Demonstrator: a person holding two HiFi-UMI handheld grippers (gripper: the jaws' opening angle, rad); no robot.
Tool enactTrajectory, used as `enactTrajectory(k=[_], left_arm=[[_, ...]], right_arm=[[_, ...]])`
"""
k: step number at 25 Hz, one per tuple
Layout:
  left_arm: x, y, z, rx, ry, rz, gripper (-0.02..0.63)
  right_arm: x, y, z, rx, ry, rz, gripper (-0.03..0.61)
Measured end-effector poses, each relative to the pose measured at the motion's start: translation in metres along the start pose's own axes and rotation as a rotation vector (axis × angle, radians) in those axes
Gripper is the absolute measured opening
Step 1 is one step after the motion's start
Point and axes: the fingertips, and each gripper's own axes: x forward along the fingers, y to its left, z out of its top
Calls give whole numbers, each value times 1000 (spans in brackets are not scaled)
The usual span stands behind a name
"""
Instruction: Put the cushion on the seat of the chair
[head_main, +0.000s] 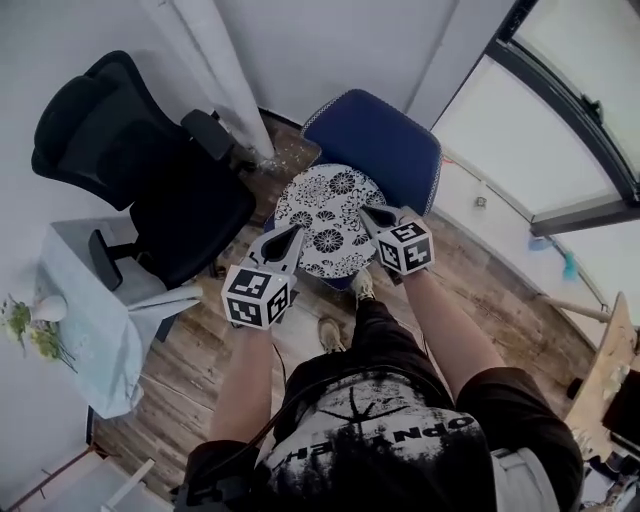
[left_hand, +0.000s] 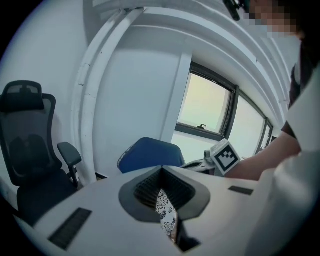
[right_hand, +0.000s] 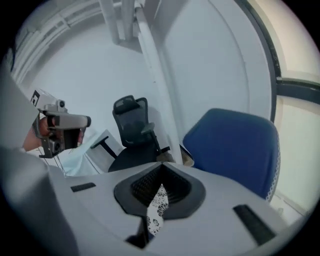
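Wooden planks make up the floor (head_main: 190, 370) under me. On my left sits a black office chair (head_main: 150, 170) with a headrest and armrests, its seat facing a table draped in pale blue cloth (head_main: 90, 330). Straight ahead, near the white wall and a window, is the blue chair (head_main: 385, 140) with white stitching along its edge.

From the head view, the round cushion (head_main: 328, 220), white with a black floral print, covers the blue chair's seat, and I hold it by two opposite edges. I can't tell whether its underside touches the seat.

My left gripper (head_main: 296, 234) is clamped on the cushion's left edge. Its own view shows a strip of the printed fabric pinched between the ribbed dark pads. My right gripper (head_main: 366, 212) is clamped on the right edge in the same way, with patterned cloth squeezed between its pads.

A small white vase of greenery (head_main: 35, 315) stands on the table's far corner.
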Motion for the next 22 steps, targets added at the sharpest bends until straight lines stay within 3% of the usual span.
enactTrajectory(k=[4, 8, 22], left_arm=[[-29, -2, 10, 36, -37, 29, 14], [-62, -2, 16, 49, -76, 57, 14], [-167, -30, 38, 112, -209, 93, 14]], right_arm=[[-29, 42, 57, -62, -135, 68, 18], [-57, 85, 90, -129, -226, 115, 18], [-136, 184, 105, -252, -371, 211, 18]])
